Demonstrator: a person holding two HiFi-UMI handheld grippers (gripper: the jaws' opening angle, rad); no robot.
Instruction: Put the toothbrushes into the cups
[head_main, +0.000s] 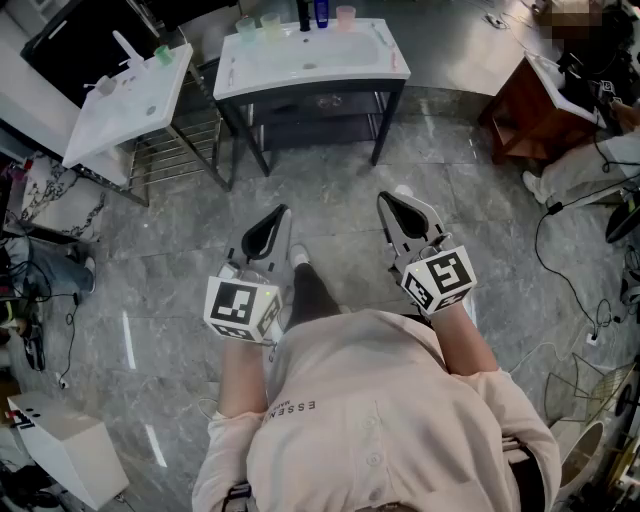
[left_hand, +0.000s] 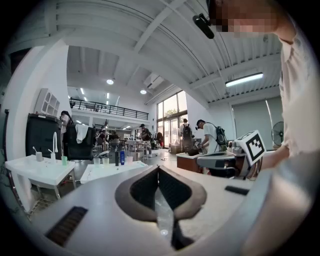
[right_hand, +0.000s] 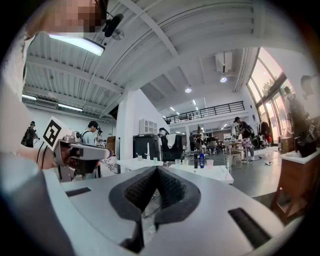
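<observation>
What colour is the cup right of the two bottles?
The cup is pale pink; head view.

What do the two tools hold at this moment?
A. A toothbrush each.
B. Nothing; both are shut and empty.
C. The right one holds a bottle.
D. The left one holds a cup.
B: the left tool and the right tool each show jaws together with nothing between them.
</observation>
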